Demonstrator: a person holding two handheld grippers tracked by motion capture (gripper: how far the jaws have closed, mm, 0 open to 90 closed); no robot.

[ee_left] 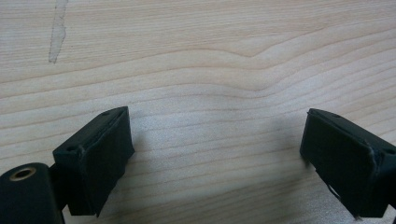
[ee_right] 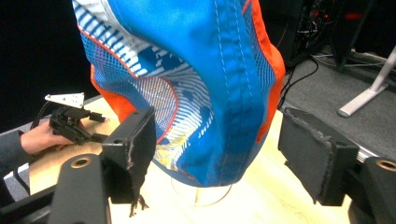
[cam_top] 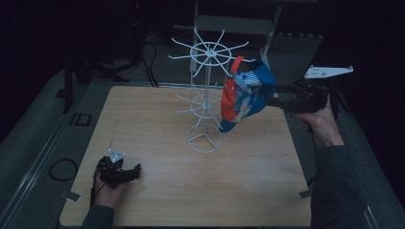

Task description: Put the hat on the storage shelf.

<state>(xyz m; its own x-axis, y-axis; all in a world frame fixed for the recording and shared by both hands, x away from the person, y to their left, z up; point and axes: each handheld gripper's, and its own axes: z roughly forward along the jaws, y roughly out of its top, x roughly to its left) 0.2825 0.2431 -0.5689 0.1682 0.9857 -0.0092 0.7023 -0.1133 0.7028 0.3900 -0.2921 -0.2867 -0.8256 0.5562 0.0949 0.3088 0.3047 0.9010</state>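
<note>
A blue, orange and white cap [cam_top: 246, 95] hangs by its strap from a spoke of the white wire rack [cam_top: 206, 52], which stands mid-table. My right gripper [cam_top: 275, 101] is at the cap's right side, held above the table. In the right gripper view that gripper [ee_right: 212, 144] is open, its jaws either side of the cap [ee_right: 205, 93]; the left jaw is at the fabric's edge and the right jaw stands apart from it. My left gripper [cam_top: 136, 171] rests at the table's near left corner. It is open [ee_left: 215, 154] over bare wood with nothing between its jaws.
The wooden table [cam_top: 157, 114] sits on grey matting. A cable loop [cam_top: 62, 169] lies left of the table, and dark cables and a metal frame [cam_top: 234, 24] stand behind it. A piece of tape [ee_left: 57, 32] is on the wood ahead of the left gripper.
</note>
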